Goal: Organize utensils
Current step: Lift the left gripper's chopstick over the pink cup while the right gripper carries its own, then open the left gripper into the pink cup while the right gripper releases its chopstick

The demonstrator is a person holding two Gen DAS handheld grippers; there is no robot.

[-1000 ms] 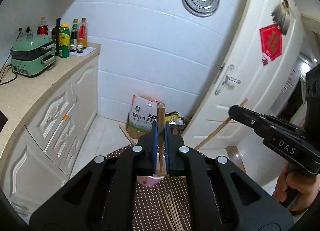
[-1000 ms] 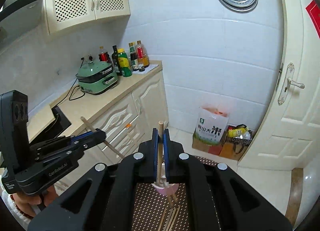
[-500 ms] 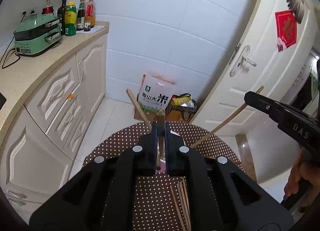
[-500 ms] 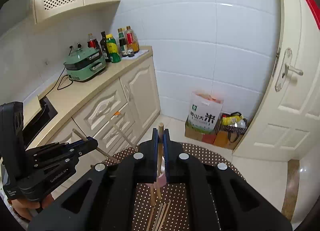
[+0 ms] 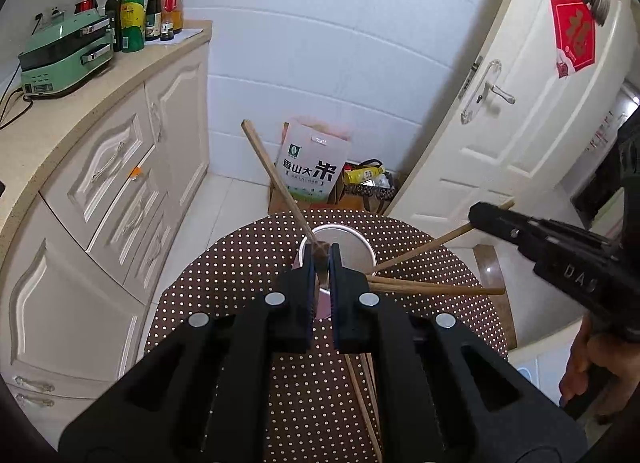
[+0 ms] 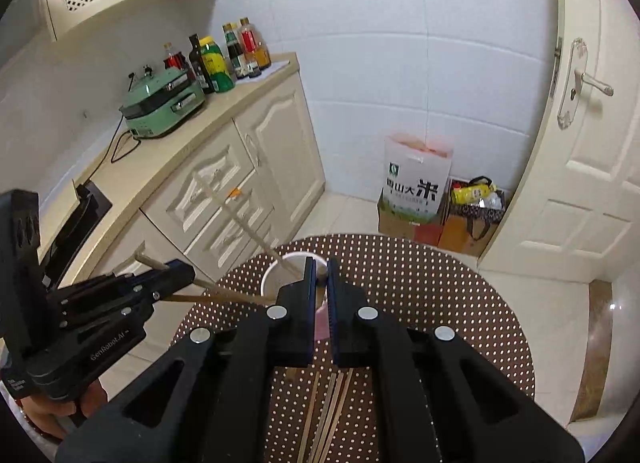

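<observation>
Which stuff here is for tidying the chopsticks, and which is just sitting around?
For the job: left tongs, right tongs, the chopstick each one grips, the cup, loose chopsticks on the dotted table.

Just sitting around: rice bag, sauce bottles, green cooker, door.

Your cup (image 5: 352, 241) sits mid-bench (image 5: 240, 263); loose chopsticks (image 6: 328, 411) lie nearer you; rice bag (image 5: 312, 167) on floor behind.

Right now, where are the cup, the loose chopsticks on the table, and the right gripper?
cup (image 5: 352, 239), left wrist view, inner wall
loose chopsticks (image 6: 328, 411), right wrist view, mid-shafts
right gripper (image 6: 319, 263), right wrist view, between fingertips
</observation>
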